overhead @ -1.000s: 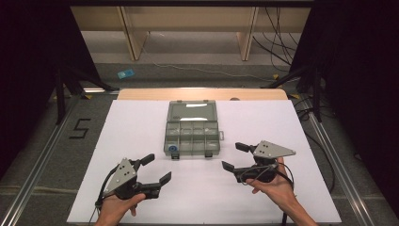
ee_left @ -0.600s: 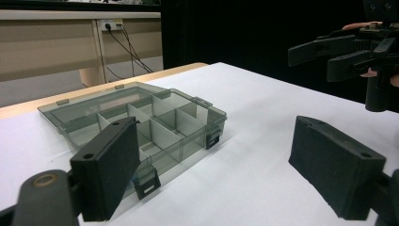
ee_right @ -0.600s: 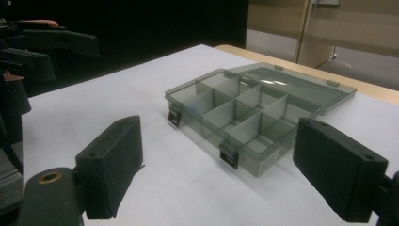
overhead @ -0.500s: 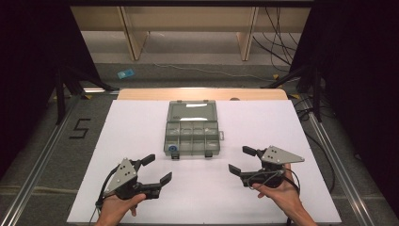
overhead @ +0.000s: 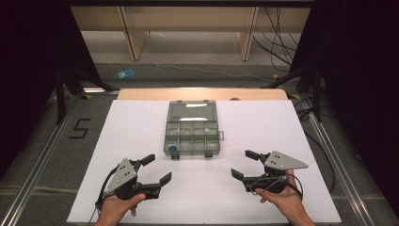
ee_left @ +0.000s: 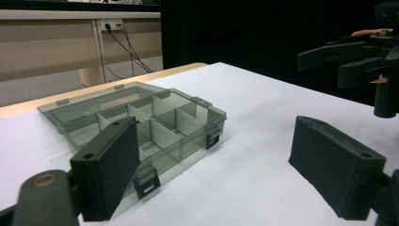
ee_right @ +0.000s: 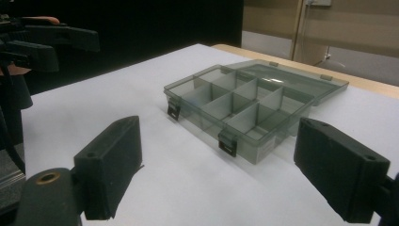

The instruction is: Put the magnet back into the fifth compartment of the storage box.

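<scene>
Organizer box (overhead: 192, 131) at frame centre in high view, on white table (overhead: 141, 122), lid flat open behind; blue item (overhead: 173, 148) in front-left compartment; left gripper (overhead: 156, 169) lower left, right gripper (overhead: 243, 165) lower right, both spread wide, holding nothing, well apart from box; left gripper view: box (ee_left: 136, 122) centre-left beyond spread jaws, right gripper (ee_left: 348, 59) upper right; right gripper view: box (ee_right: 249, 103) centre, left gripper (ee_right: 44, 42) upper left.
</scene>
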A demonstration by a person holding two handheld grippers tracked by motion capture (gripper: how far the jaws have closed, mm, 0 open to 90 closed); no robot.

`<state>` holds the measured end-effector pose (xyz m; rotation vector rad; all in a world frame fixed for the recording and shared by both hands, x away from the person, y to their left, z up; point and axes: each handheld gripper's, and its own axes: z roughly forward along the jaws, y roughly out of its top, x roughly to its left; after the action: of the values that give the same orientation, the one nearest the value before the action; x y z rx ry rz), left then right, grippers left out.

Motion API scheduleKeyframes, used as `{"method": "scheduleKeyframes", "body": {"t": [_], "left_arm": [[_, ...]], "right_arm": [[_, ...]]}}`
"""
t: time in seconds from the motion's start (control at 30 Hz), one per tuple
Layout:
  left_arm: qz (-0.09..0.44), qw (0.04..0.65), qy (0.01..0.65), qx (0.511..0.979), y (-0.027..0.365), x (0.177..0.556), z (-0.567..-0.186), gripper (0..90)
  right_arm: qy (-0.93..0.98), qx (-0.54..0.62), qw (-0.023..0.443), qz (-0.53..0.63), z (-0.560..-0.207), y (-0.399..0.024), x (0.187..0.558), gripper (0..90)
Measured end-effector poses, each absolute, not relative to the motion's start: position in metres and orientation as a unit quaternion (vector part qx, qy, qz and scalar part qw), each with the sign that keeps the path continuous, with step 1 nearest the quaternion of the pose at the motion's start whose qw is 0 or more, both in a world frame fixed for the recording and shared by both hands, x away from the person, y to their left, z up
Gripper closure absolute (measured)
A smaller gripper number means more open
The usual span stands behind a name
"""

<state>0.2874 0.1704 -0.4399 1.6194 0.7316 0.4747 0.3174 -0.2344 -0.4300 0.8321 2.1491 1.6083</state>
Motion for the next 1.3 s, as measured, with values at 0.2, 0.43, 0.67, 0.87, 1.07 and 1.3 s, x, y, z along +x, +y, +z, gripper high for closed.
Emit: {"method": "scheduleKeyframes", "body": {"t": [0.2, 0.43, 0.67, 0.87, 1.07, 1.3], "left_arm": [[0.205, 0.606, 0.316, 0.701, 0.170, 0.287, -0.440, 15.9], [0.204, 0.606, 0.316, 0.701, 0.170, 0.287, -0.440, 15.9], [0.204, 0.606, 0.317, 0.700, 0.170, 0.288, -0.440, 15.8], [0.204, 0.606, 0.316, 0.700, 0.170, 0.288, -0.440, 15.8], [0.205, 0.606, 0.316, 0.700, 0.170, 0.288, -0.440, 15.9], [0.205, 0.607, 0.316, 0.700, 0.169, 0.288, -0.440, 15.9]], "right_arm": [[0.756, 0.298, 0.161, 0.561, -0.431, -0.238, 0.313, 16.4], [0.752, 0.299, 0.164, 0.564, -0.432, -0.240, 0.307, 15.4], [0.753, 0.296, 0.164, 0.565, -0.435, -0.242, 0.302, 15.4], [0.752, 0.298, 0.162, 0.565, -0.436, -0.242, 0.301, 15.4], [0.756, 0.298, 0.168, 0.559, -0.435, -0.244, 0.301, 15.4], [0.758, 0.293, 0.169, 0.558, -0.435, -0.243, 0.302, 15.4]]}}
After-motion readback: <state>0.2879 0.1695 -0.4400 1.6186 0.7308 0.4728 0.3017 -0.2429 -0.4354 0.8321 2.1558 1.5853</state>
